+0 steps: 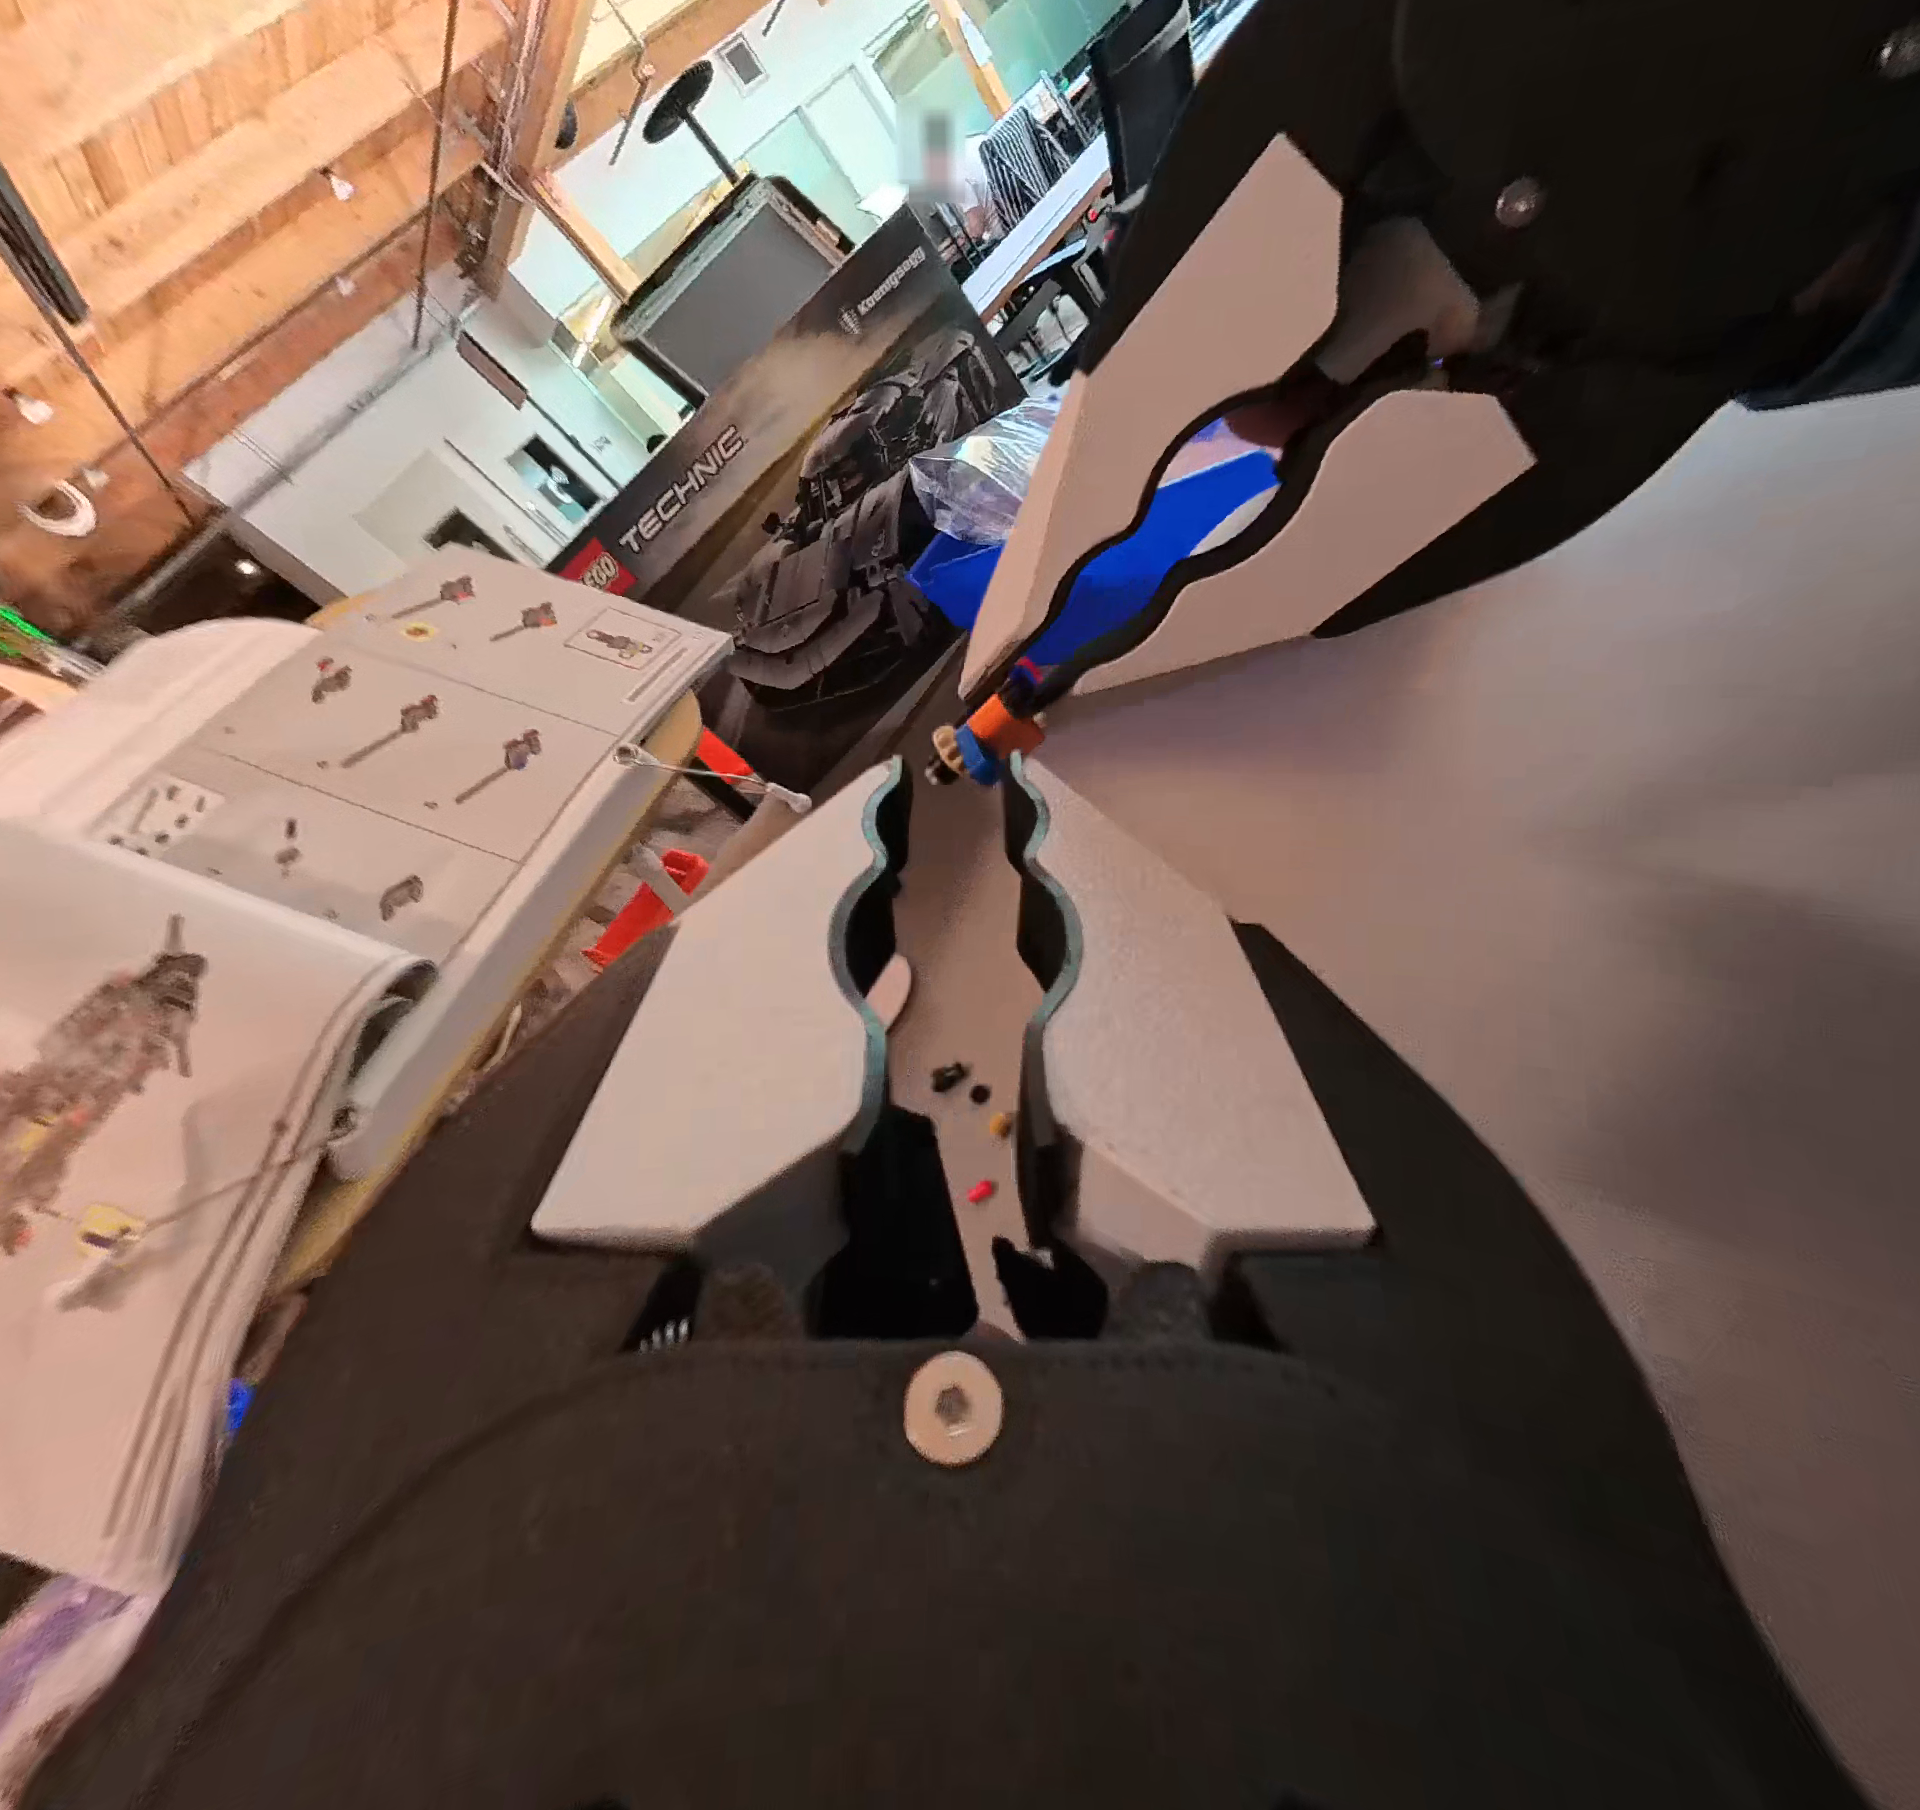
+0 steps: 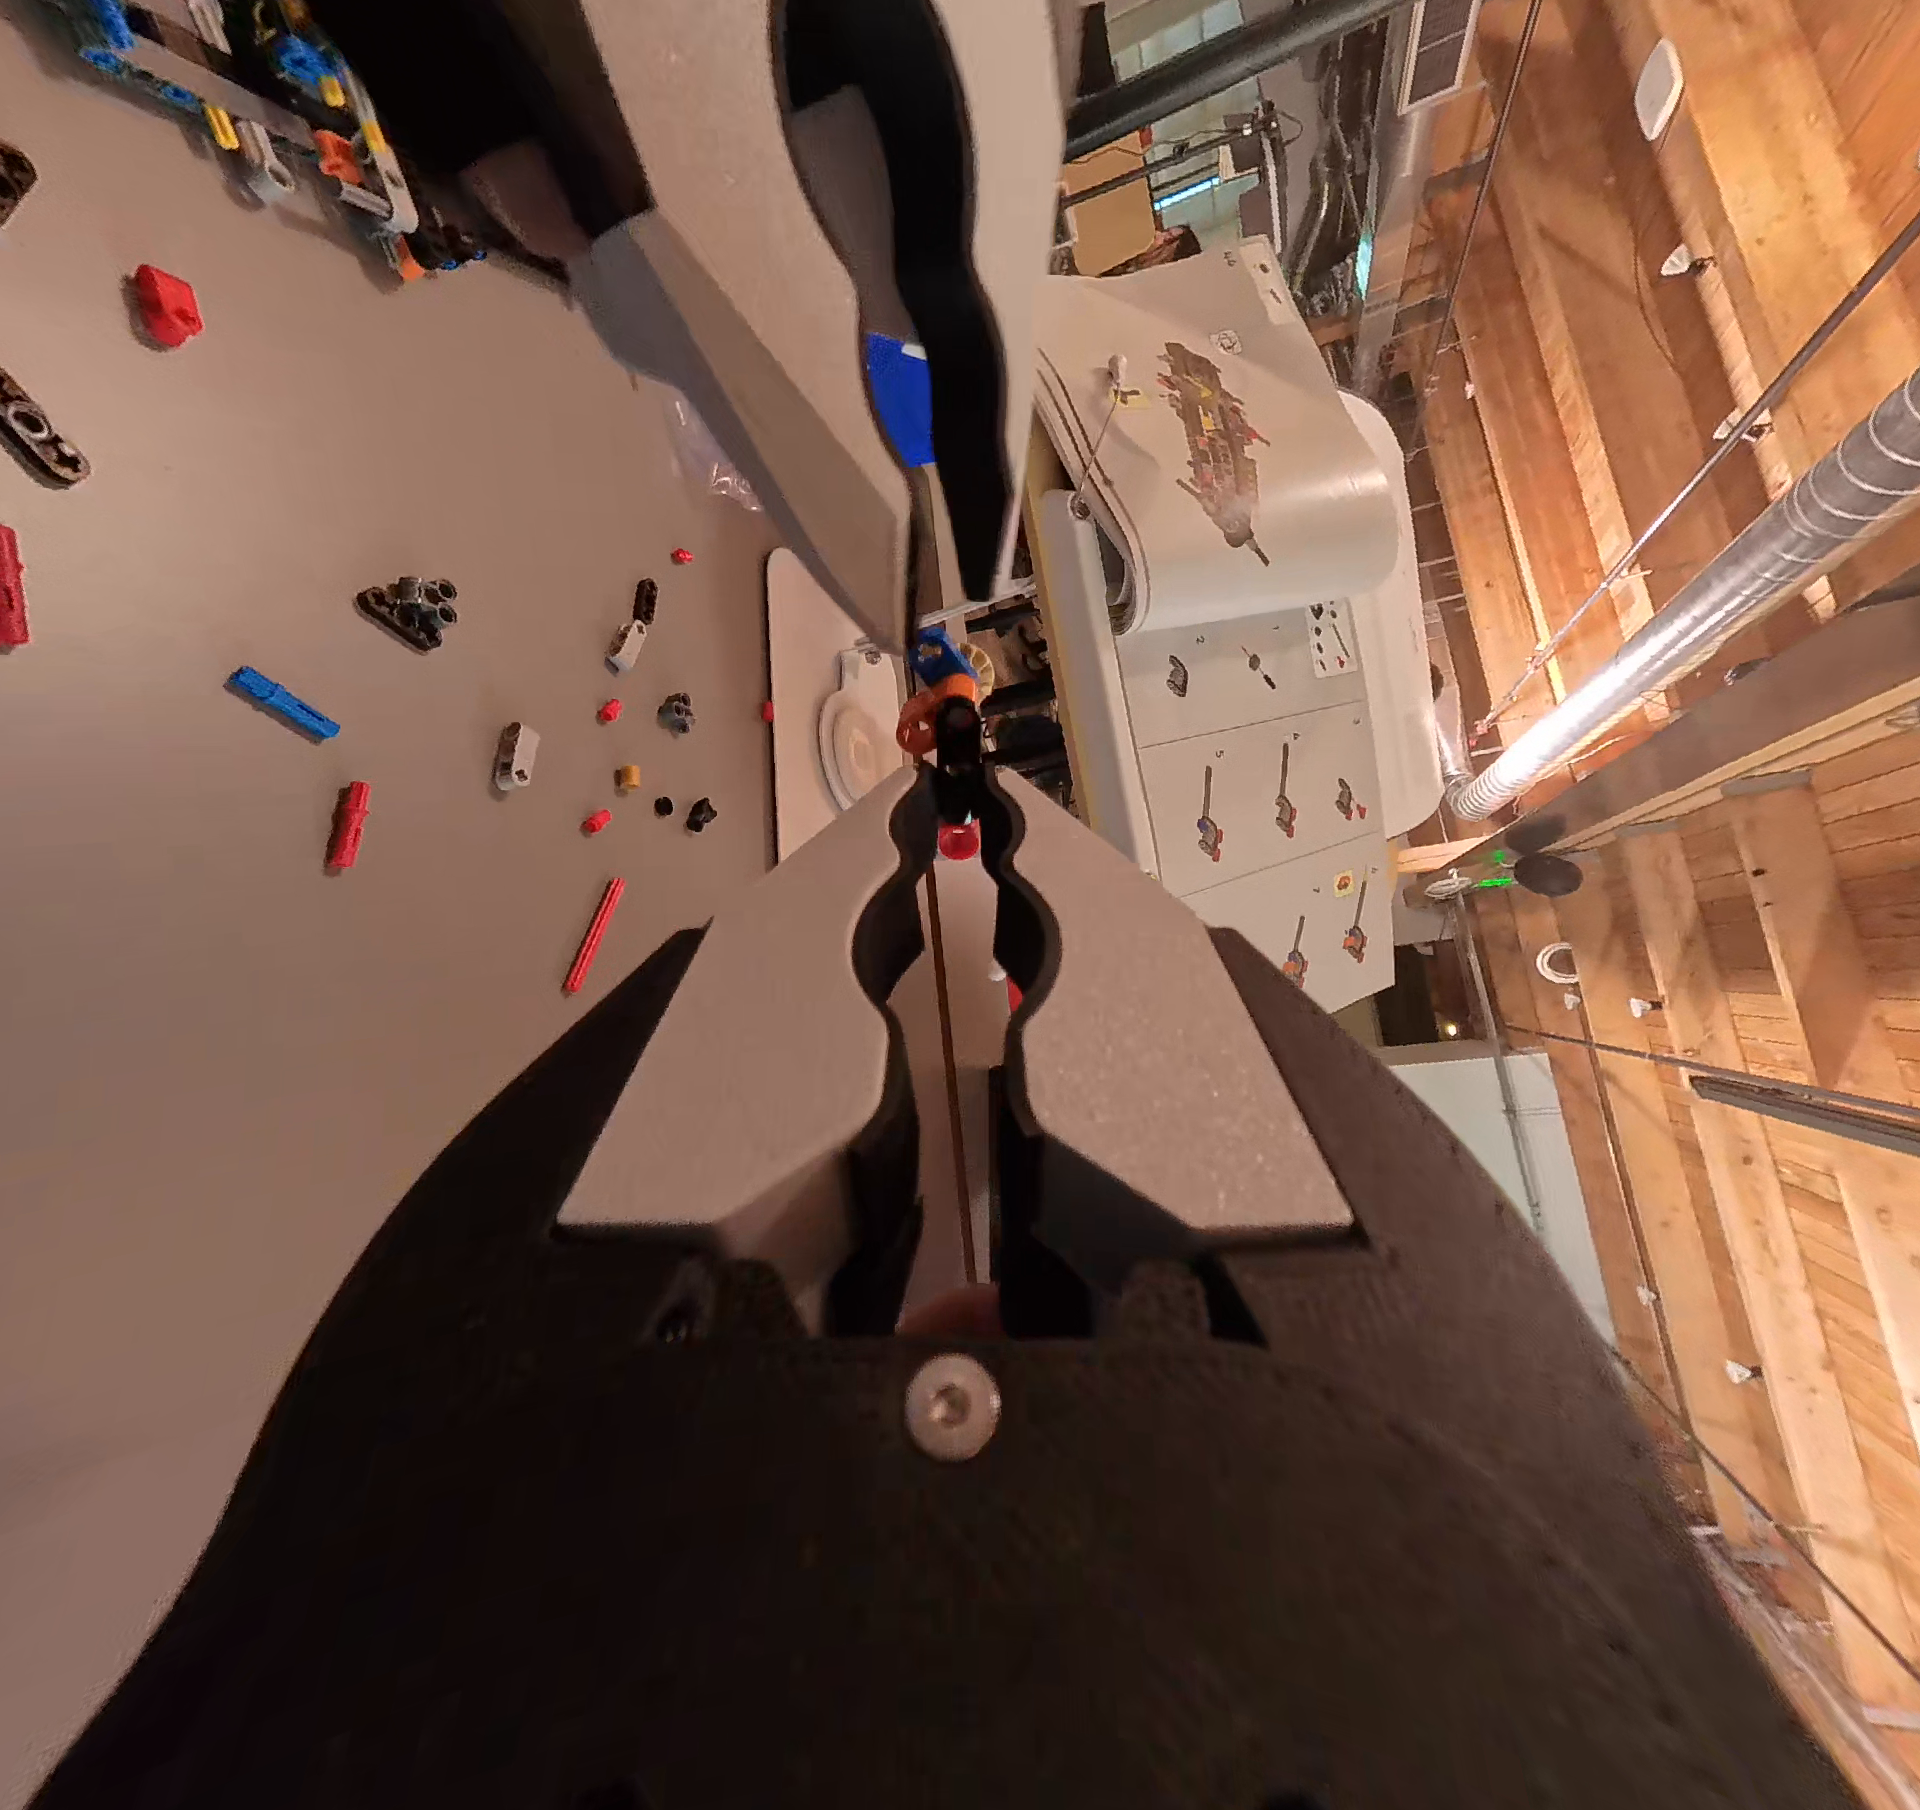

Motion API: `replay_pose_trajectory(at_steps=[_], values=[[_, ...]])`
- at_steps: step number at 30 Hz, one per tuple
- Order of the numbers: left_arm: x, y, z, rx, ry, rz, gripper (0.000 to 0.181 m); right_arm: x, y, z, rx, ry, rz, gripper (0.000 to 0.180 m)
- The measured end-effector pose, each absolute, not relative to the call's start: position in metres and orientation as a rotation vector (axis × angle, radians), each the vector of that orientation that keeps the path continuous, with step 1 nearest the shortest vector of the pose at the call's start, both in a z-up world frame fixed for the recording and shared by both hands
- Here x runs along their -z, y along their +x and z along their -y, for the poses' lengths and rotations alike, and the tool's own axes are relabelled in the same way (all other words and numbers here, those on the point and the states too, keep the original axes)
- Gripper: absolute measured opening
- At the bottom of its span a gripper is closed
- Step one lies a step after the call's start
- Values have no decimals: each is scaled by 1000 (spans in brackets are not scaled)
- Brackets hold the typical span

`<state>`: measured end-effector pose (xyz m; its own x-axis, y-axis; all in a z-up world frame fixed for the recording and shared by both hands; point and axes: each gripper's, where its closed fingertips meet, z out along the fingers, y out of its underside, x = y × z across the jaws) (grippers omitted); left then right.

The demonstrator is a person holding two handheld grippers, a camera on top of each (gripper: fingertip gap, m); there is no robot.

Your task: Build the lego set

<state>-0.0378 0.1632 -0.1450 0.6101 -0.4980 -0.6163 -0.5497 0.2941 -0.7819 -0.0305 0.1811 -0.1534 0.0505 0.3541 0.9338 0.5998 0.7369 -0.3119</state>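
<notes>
A small lego assembly (image 2: 940,711) (orange, blue, black) is clamped by the right gripper (image 2: 951,784); the left gripper (image 1: 956,773) is held slightly parted, empty.

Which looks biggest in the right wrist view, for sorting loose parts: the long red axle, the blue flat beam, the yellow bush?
1. Long red axle, the longest.
2. Blue flat beam, a little shorter; it lies at a similar depth on the table, so the ranking is fair but close.
3. Yellow bush, clearly the smallest.
</notes>
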Motion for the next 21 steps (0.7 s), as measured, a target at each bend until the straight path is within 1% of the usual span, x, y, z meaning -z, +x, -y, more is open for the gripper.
replay_pose_trajectory(at_steps=[2,6,13,16,21], values=[[148,-37,-163,-89,-1331,-1040,14,154,-32,-180,219,-784,1569,4],[145,-36,-162,-156,-1290,-1066,6,158,-33,-180,246,-759,1605,4],[141,-37,-164,-120,-1296,-1046,4,157,-36,-179,250,-734,1633,4],[142,-37,-161,-68,-1305,-1046,10,156,-36,-182,259,-735,1629,4],[150,-39,-163,-82,-1325,-1061,25,155,-39,-182,251,-730,1635,4]])
